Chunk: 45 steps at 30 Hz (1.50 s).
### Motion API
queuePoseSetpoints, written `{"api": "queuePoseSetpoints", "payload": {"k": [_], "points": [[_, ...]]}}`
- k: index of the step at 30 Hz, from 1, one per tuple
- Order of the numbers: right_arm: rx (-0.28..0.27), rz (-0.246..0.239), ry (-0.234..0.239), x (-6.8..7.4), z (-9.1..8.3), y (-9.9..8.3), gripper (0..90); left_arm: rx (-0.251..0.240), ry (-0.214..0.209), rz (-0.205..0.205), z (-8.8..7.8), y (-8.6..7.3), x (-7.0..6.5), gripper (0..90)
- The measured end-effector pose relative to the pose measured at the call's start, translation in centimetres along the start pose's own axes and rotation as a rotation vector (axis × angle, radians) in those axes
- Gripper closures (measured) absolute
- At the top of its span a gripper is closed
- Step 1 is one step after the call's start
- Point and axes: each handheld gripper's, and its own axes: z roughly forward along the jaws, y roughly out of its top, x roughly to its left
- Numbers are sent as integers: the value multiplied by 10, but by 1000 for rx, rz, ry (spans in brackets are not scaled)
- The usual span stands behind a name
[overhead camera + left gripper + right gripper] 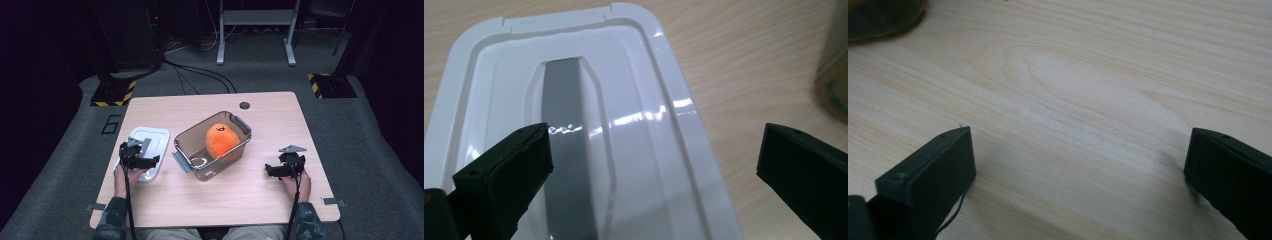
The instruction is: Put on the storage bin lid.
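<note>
We note a glossy white rectangular plastic lid with rounded corners, lying flat on the wooden table at about nine o'clock from the table's middle, its top side up. A grey strip runs lengthwise in a recessed panel down its centre, and raised ridges ring that panel. In the high view its near end is partly covered. At three o'clock from it, just apart, we see a clear brownish plastic box, open, set askew, holding an orange plush toy.
</note>
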Motion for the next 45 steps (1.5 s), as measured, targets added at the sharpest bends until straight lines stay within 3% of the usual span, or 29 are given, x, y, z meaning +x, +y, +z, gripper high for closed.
{"api": "queuePoseSetpoints", "payload": {"k": [3,14,15,16,17,20,21,26,29,32,34,39,45], "points": [[2,-3,3,0,0,0,0,18,27,-4,8,3,9,16],[1,-7,4,0,0,0,0,56,46,-37,23,7,27,74],[1,-7,4,0,0,0,0,61,44,-39,24,7,29,88],[1,-7,5,0,0,0,0,65,43,-40,24,6,29,167],[1,-7,5,0,0,0,0,55,41,-44,26,5,30,167],[1,-7,5,0,0,0,0,52,69,-46,26,6,30,260],[1,-7,5,0,0,0,0,55,76,-35,26,6,31,340],[1,-7,5,0,0,0,0,25,88,-57,26,5,33,442],[1,-7,5,0,0,0,0,57,104,-46,27,6,34,523],[1,-7,5,0,0,0,0,40,93,-66,27,4,37,555],[1,-7,5,0,0,0,0,44,88,-64,26,4,37,633],[1,-6,5,0,0,0,0,42,104,-53,26,5,36,660],[1,-7,5,0,0,0,0,34,82,-51,22,6,35,664]]}}
